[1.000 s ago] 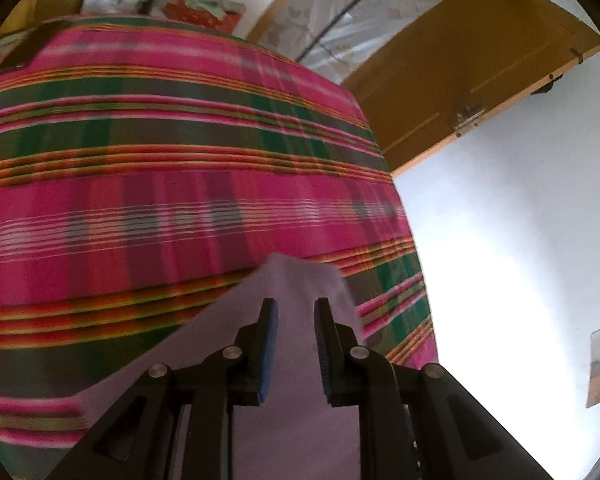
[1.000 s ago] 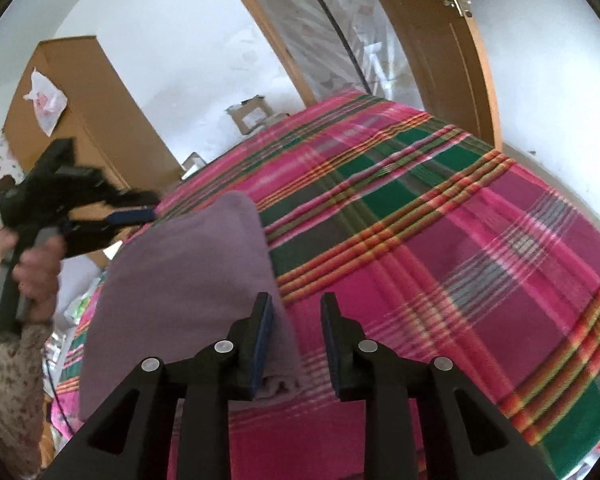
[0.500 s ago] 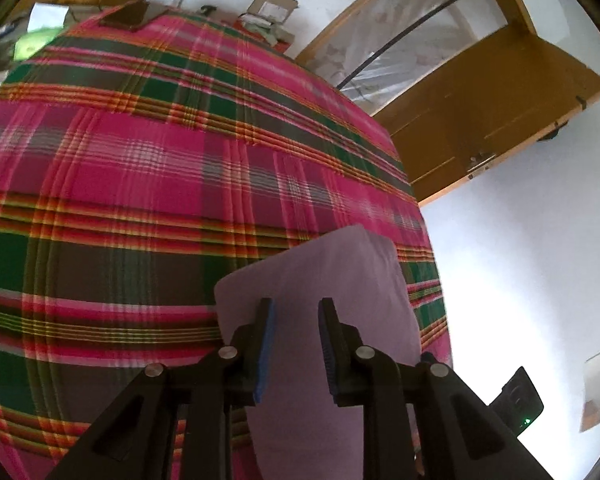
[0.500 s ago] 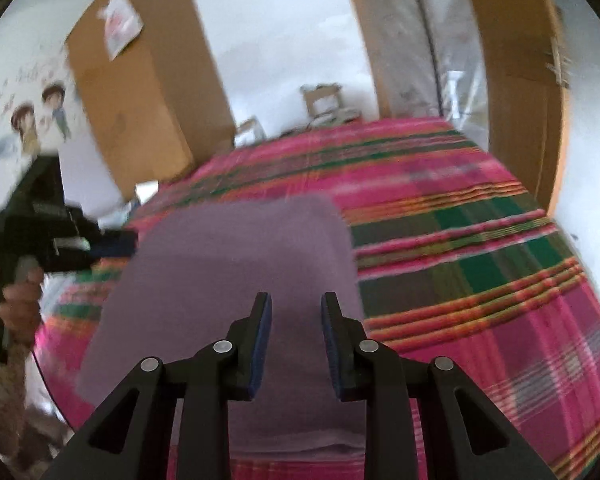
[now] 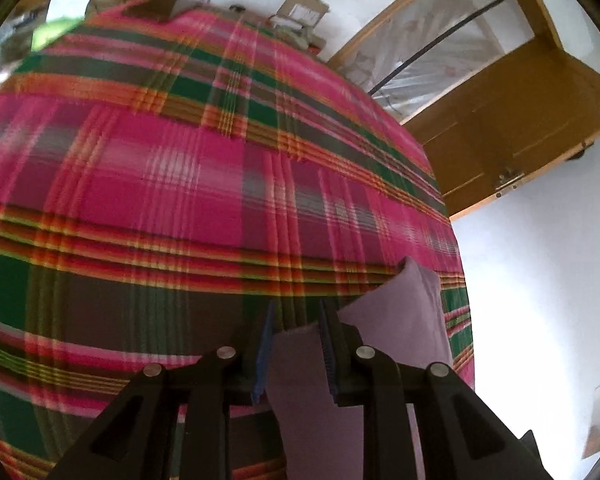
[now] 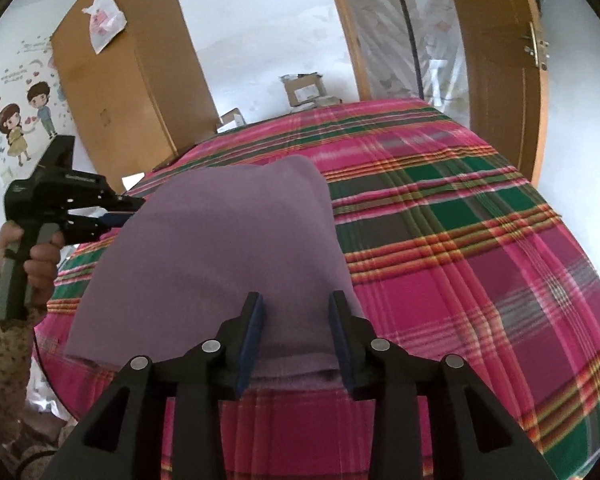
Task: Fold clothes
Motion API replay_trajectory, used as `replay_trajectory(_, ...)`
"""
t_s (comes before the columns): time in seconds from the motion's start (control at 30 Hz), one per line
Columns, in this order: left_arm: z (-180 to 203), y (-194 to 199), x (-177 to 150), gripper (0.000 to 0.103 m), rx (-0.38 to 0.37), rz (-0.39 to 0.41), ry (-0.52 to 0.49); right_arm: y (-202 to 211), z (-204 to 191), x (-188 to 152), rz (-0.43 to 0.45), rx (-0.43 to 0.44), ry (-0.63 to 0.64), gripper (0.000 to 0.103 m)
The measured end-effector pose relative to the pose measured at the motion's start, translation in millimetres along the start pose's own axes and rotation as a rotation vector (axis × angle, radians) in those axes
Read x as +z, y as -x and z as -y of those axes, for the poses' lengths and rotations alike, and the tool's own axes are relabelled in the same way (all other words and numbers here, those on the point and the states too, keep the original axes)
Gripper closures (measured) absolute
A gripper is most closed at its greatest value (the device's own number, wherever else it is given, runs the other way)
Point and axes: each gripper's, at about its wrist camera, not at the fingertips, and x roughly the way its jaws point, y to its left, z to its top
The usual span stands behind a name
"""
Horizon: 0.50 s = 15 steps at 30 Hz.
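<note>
A purple garment (image 6: pixel 228 232) lies folded on a pink and green plaid bedspread (image 6: pixel 460 260), near its front edge. My right gripper (image 6: pixel 296 300) hovers over the garment's near end; its jaws are opening, and the fabric lies flat under the wide gap without touching the pads. In the right wrist view my left gripper (image 6: pixel 134 209), held by a hand (image 6: pixel 40 256), reaches the garment's left edge. In the left wrist view, my left gripper (image 5: pixel 297 308) stands open with purple cloth (image 5: pixel 404 320) showing between and to the right of its fingers.
A tall wooden wardrobe (image 6: pixel 128 80) stands beyond the bed's far left corner. A wooden door (image 6: pixel 496 60) and a plastic-covered doorway are at the right. Cardboard boxes (image 6: pixel 304 88) sit past the far edge. The bed's right edge drops to a pale floor (image 5: pixel 540 280).
The garment's raised half has been laid down flat on the bedspread. My left gripper has sunk toward the cloth's edge. The right gripper's jaws have widened and its view has rolled upright.
</note>
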Motion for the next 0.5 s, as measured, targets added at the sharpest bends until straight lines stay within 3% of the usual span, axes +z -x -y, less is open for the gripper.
replay_trajectory(0.3, -12.6, 30.3, -11.7, 0.077, -0.061, 0.062, 0.009, 14.0, 4.1, -1.3, -0.011, -0.115, 0.042, 0.061)
replay_trajectory(0.43, -16.7, 31.7, -29.3, 0.068, -0.128, 0.024, 0.02, 24.1, -3.4, 2.7, 0.041, -0.082, 0.057, 0.061)
replay_trajectory(0.5, -17.0, 29.3, -38.7, 0.067, -0.151, -0.011, 0.014, 25.6, -13.4, 7.3, 0.072, -0.024, 0.073, 0.061)
